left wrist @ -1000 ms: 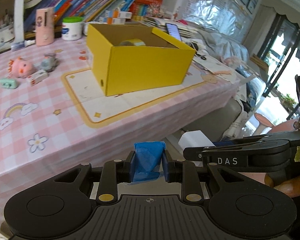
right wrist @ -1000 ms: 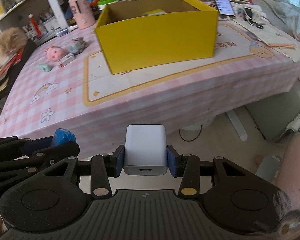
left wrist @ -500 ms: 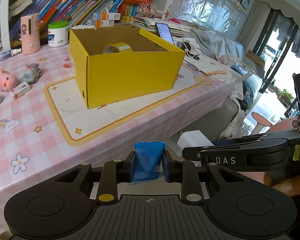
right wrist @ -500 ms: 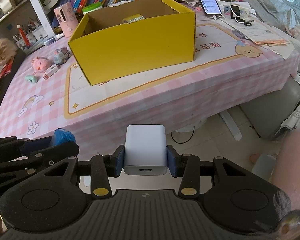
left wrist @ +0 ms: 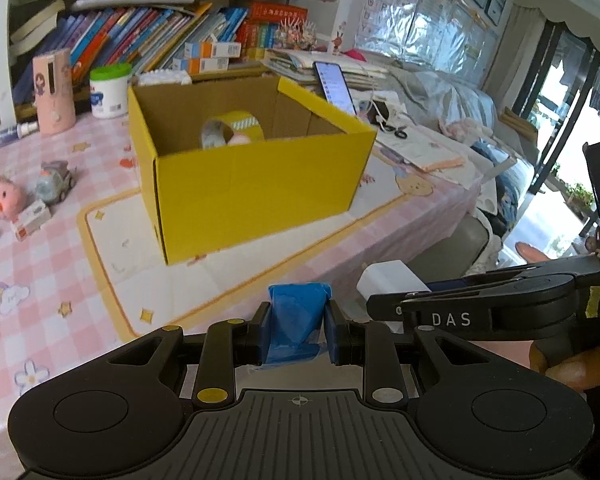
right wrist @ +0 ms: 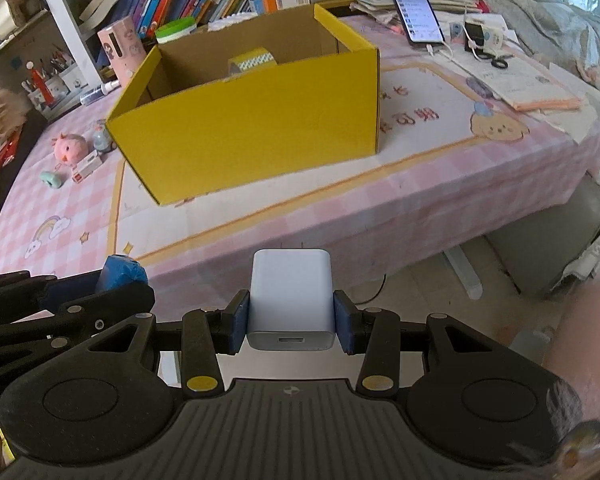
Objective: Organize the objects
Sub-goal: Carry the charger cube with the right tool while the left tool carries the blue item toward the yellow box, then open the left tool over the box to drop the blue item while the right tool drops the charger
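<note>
A: Charger [right wrist: 291,295] is sitting clamped in the right gripper [right wrist: 291,322], jaws pressing its flat sides, hanging short of the table [right wrist: 440,168] edge. It is looking light, rigid and smooth, so probably slippery.

B: And the wad [left wrist: 297,322]?

A: The left gripper [left wrist: 297,334] is squeezing it; it is looking soft, crumpled and likely very light. Both are facing the box [right wrist: 260,120], where a tape roll [left wrist: 233,130] is lying.
</note>
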Available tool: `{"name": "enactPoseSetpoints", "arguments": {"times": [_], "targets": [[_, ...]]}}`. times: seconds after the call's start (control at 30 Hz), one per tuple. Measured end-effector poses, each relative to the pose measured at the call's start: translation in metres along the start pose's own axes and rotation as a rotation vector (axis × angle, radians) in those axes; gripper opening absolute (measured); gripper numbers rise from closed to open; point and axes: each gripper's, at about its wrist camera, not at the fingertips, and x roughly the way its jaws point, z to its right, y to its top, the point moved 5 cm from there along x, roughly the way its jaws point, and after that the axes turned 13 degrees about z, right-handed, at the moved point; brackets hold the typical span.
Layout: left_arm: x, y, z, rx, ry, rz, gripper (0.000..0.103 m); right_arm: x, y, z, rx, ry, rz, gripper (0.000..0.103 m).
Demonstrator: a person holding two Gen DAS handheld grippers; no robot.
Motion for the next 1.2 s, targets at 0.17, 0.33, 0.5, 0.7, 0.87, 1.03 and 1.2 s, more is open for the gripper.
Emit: {"name": "enactPoseSetpoints", "arguments": {"times": [0.17, 0.33, 0.5, 0.7, 0.87, 1.03, 1.2], "targets": [[0.006, 0.022, 0.003, 0.02, 0.01, 0.065, 0.025, 0.003, 0.024, 0.005, -0.018, 0.016, 0.052, 0.041], [0.014, 0.053, 0.004, 0.055, 0.037, 0.149, 0.025, 0.003, 0.061, 0.014, -0.029, 0.032, 0.144, 0.041], [0.027, 0.087, -0.001, 0.066, 0.082, 0.228, 0.025, 0.002, 0.107, 0.018, -0.058, 0.064, 0.254, 0.041], [0.057, 0.109, -0.014, 0.076, 0.167, 0.257, 0.025, 0.025, 0.155, 0.017, -0.134, 0.11, 0.314, 0.041], [0.089, 0.104, -0.031, 0.064, 0.25, 0.178, 0.025, 0.066, 0.17, 0.009, -0.244, 0.139, 0.258, 0.041], [0.107, 0.096, -0.04, 0.055, 0.274, 0.129, 0.025, 0.106, 0.165, -0.003, -0.364, 0.174, 0.173, 0.041], [0.118, 0.092, -0.047, 0.046, 0.3, 0.091, 0.025, 0.133, 0.156, -0.014, -0.474, 0.213, 0.104, 0.041]]}}
